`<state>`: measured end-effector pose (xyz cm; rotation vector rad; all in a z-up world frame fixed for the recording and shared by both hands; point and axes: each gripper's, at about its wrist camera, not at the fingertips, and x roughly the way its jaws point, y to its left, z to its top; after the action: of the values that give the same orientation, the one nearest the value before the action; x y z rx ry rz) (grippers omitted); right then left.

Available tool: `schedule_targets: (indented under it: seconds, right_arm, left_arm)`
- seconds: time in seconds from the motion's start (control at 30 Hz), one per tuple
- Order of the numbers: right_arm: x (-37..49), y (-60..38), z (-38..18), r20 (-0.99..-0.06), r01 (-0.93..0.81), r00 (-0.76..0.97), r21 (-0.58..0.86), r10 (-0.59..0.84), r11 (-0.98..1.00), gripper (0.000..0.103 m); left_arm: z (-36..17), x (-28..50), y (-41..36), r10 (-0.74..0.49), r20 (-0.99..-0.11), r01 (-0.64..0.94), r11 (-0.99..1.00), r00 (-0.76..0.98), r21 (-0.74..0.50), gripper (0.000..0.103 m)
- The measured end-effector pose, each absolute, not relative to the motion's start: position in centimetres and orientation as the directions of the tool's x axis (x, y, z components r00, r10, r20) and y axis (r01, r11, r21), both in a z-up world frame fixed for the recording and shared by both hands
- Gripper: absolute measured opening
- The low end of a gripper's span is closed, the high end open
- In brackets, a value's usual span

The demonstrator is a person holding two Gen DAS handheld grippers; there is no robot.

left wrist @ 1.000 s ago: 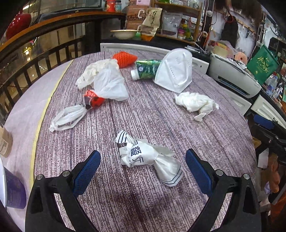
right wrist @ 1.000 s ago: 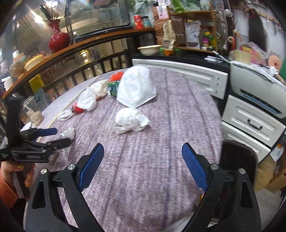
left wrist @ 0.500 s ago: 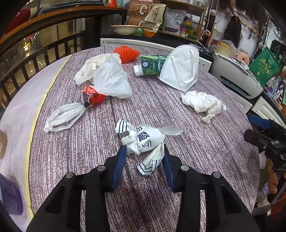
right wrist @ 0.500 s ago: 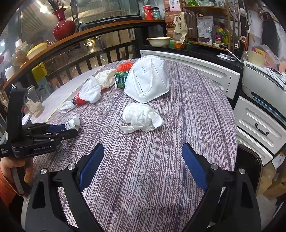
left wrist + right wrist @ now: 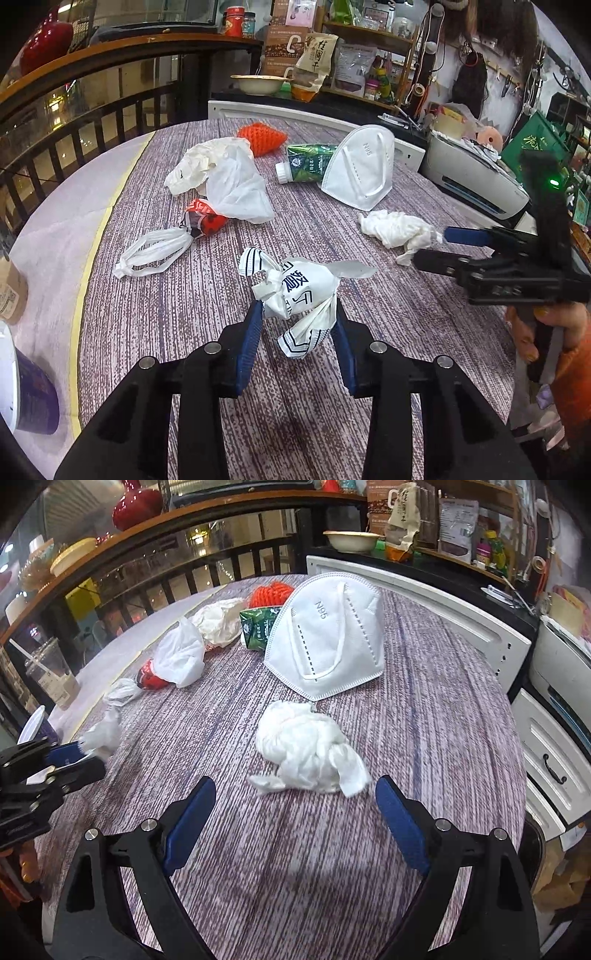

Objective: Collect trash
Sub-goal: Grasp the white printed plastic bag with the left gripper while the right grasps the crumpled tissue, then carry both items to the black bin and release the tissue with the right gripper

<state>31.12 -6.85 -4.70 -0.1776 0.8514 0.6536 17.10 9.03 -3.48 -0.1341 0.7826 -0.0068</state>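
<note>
1. Printed wrapper: white crumpled paper with dark blue characters and stripes. We log it pinched between the blue pads of the left gripper, raised a little above the table, with its loose tail hanging between the fingers.
2. Left gripper: clenched on the wrapper and pointing toward the far clutter.
3. Crumpled tissue: a white wad lying on the table just ahead of the right gripper, not touched.
4. Right gripper: released, jaws spread wide on either side of the tissue's near edge. We judge this the next pick.
5. N95 mask: white and folded, resting just beyond the tissue and leaning against the green carton.
6. Green carton: lying on its side, with its white cap toward the table's middle.
7. Orange knitted item: at the far edge, behind the carton.
8. White plastic bags: two crumpled pieces heaped together, left of the carton.
9. Red wrapper: tucked against the nearer bag.
10. Twisted clear bag: loops flat on the table beside the red wrapper.
11. Progress: we count one piece in hand and none visibly binned; no bin shows in either view. Eight or so pieces remain, so we judge collection barely begun.
</note>
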Motion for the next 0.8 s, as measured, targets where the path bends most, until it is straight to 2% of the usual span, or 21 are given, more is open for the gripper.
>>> schedule_targets:
  seconds: [0.1, 0.2, 0.3, 0.37, 0.4, 0.47, 0.8]
  right_arm:
    - [32.3, -6.0, -5.1, -0.764, -0.599, 0.466, 0.099, 0.447, 0.795, 0.083]
    - [33.1, -5.4, -5.7, -0.779, -0.602, 0.456, 0.086, 0.43, 0.794, 0.072]
    - [33.3, -5.3, -6.1, -0.786, -0.598, 0.458, 0.074, 0.416, 0.798, 0.052]
    - [33.2, -5.6, -6.0, -0.781, -0.594, 0.469, 0.066, 0.411, 0.802, 0.029]
    - [33.2, -5.8, -5.9, -0.78, -0.595, 0.464, 0.076, 0.42, 0.8, 0.026]
    - [32.8, -6.3, -5.6, -0.771, -0.591, 0.474, 0.08, 0.425, 0.803, 0.014]
    - [29.8, -9.6, -3.4, -0.694, -0.568, 0.544, 0.111, 0.473, 0.816, 0.013]
  left_arm:
    - [-3.5, 17.0, 9.1, -0.06, -0.701, -0.044, 0.991, 0.71, -0.129, 0.037]
    - [-3.7, 17.0, 9.2, -0.061, -0.704, -0.046, 0.99, 0.708, -0.132, 0.037]
    - [-3.9, 16.9, 9.3, -0.063, -0.706, -0.048, 0.99, 0.705, -0.136, 0.037]
    - [-4.0, 16.9, 9.3, -0.063, -0.708, -0.049, 0.989, 0.704, -0.137, 0.037]
    - [-4.1, 16.9, 9.3, -0.064, -0.709, -0.048, 0.989, 0.703, -0.137, 0.037]
    - [-4.2, 16.9, 9.2, -0.066, -0.709, -0.047, 0.989, 0.702, -0.138, 0.037]
    - [-3.6, 16.8, 7.8, -0.083, -0.697, -0.017, 0.991, 0.712, -0.135, 0.037]
